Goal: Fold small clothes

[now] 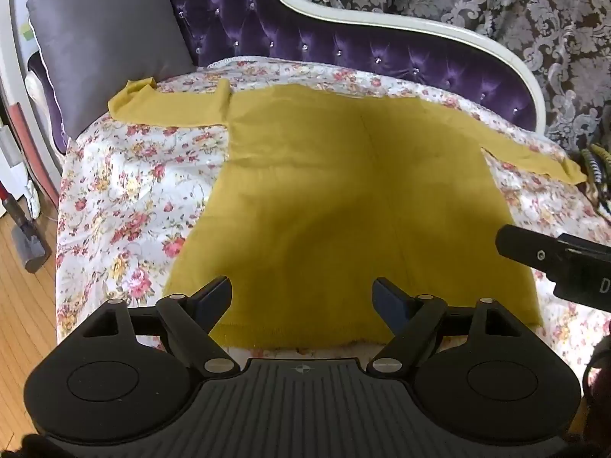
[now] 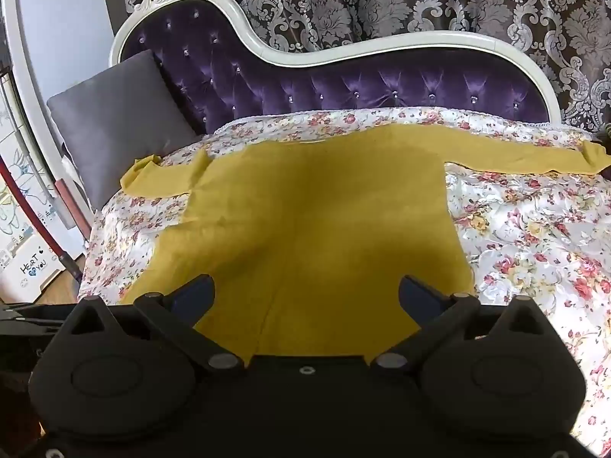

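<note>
Lying flat on the floral bedspread [image 1: 126,191], the mustard long-sleeved top [image 1: 343,198] looks thin, limp and light; both the left gripper [image 1: 303,299] and right gripper [image 2: 305,297] hover spread wide above its hem, best pinched at the corners.

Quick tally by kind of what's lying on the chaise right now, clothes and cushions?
Mustard long-sleeved top: 1, spread flat on the floral cover
Grey cushion: 1, leaning at the head end
Total: 2
Both hand-held grippers open, holding nothing.

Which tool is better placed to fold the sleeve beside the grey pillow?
Probably the left tool: it hangs open over the yellow shirt on the side of that sleeve; the right tool sits further right.
</note>
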